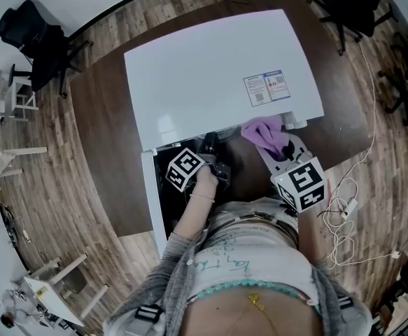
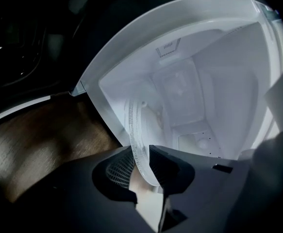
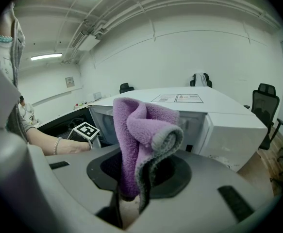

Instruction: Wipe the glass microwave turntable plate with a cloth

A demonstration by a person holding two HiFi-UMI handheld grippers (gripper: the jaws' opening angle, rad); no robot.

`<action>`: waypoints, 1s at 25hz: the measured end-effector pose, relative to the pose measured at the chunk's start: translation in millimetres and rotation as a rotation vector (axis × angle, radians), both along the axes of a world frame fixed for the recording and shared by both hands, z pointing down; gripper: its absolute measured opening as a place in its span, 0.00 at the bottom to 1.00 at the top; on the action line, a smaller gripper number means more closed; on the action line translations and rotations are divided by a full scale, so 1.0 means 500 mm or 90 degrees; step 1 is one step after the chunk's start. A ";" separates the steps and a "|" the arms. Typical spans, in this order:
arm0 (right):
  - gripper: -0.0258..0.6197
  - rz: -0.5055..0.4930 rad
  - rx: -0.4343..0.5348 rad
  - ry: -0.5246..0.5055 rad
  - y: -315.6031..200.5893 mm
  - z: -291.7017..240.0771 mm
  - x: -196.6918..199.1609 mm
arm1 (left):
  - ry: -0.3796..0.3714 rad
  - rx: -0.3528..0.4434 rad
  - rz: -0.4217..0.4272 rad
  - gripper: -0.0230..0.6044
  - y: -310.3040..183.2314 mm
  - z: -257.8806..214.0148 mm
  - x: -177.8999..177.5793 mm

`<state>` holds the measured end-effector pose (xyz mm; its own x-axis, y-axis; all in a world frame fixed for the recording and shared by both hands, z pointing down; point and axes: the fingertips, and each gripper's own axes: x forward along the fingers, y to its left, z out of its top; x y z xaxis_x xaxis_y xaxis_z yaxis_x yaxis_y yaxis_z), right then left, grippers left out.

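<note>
White boxy microwave [image 1: 217,75] sits at near edge of dark brown wooden table [image 1: 106,117], door open. Round clear glass turntable plate [image 2: 136,130] is inside the cavity, front rim pinched by left gripper [image 2: 142,171]. Purple fluffy cloth [image 3: 141,130] is clamped in right gripper [image 3: 131,188], outside. Wiping not started. Cavity walls tight; room is out front.

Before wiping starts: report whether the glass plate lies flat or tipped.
Tipped: the glass plate stands on edge inside the microwave, its rim held in the left gripper.
</note>
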<state>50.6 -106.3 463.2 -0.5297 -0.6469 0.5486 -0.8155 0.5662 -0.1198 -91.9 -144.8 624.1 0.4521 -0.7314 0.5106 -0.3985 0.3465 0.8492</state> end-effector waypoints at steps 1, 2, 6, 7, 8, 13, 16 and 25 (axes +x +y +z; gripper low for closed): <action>0.21 -0.001 0.000 0.001 0.000 0.000 0.000 | 0.003 0.002 -0.001 0.20 0.001 -0.001 0.000; 0.21 -0.001 0.001 0.003 0.000 -0.001 0.001 | 0.006 0.005 -0.003 0.19 0.001 -0.002 -0.001; 0.21 -0.002 0.001 0.005 0.001 0.000 0.001 | 0.013 0.009 -0.006 0.18 0.003 -0.001 -0.003; 0.21 -0.003 0.001 0.007 0.002 -0.001 0.001 | 0.012 0.010 -0.006 0.18 0.003 -0.002 -0.004; 0.21 -0.003 0.002 0.008 0.002 -0.002 0.001 | 0.011 0.012 -0.006 0.18 0.004 -0.003 -0.005; 0.21 -0.006 0.003 0.009 0.004 -0.005 0.001 | 0.010 0.016 -0.007 0.18 0.014 -0.007 -0.008; 0.21 -0.008 0.005 0.011 0.004 -0.005 0.003 | 0.009 0.017 -0.008 0.18 0.019 -0.007 -0.007; 0.21 -0.011 0.012 0.014 0.011 -0.007 0.003 | 0.005 0.015 -0.006 0.18 0.045 -0.006 -0.011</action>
<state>52.3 -100.8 459.8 -0.5287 -0.6482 0.5480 -0.8082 0.5818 -0.0916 -97.6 -122.5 620.9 0.4486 -0.7475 0.4899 -0.3887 0.3304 0.8601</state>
